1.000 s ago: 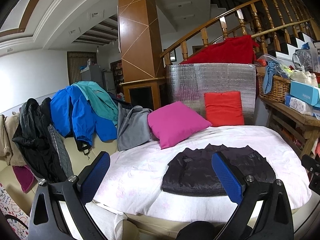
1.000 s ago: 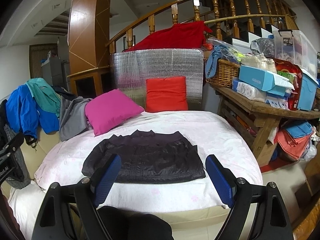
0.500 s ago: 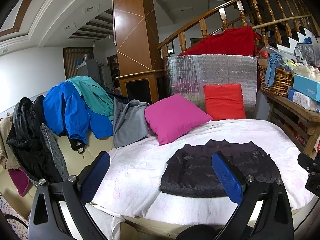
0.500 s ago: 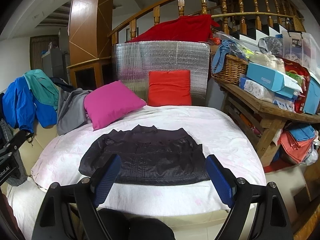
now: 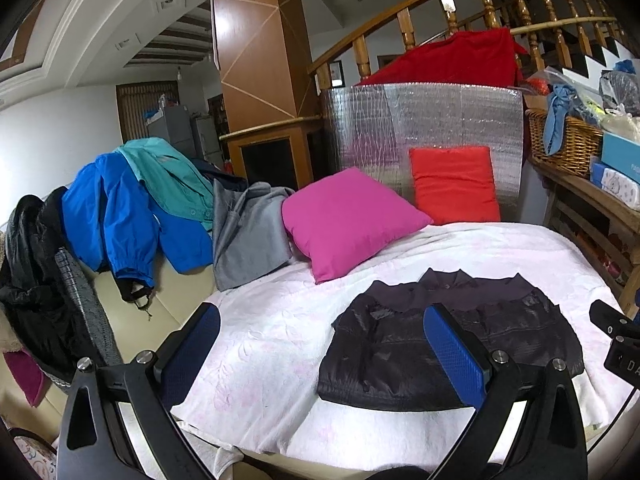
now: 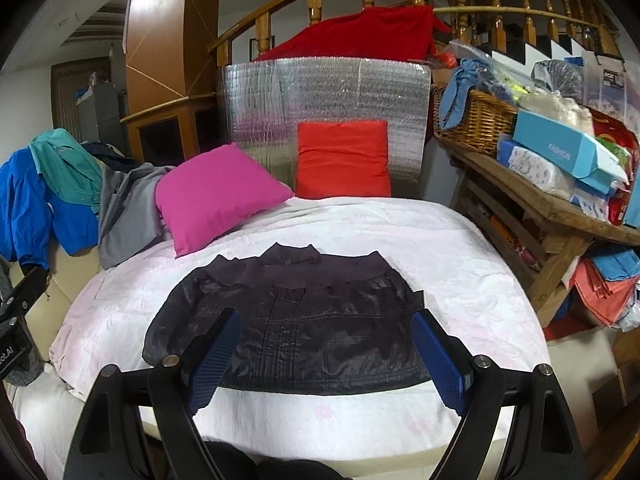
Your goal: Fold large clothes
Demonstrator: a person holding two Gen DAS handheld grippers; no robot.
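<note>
A dark shiny jacket (image 6: 296,320) lies flat and partly folded on the pale pink blanket (image 6: 460,248), collar toward the cushions. In the left wrist view the same jacket (image 5: 380,344) sits right of centre. My right gripper (image 6: 326,356) hovers open over the jacket's near hem, blue pads wide apart, nothing between them. My left gripper (image 5: 320,348) is open too, above the blanket at the jacket's left edge; its right pad overlaps the jacket in the picture. Neither gripper touches the cloth, as far as I can see.
A pink cushion (image 6: 216,192) and a red cushion (image 6: 344,160) lean at the back. Blue, teal and grey garments (image 5: 132,208) hang over the sofa on the left. A wooden bench (image 6: 540,208) with a wicker basket (image 6: 472,120) and boxes stands at the right.
Both grippers have moved forward and slightly down toward the jacket, which now looks larger and nearer. Both stayed open. The jacket has not moved.
</note>
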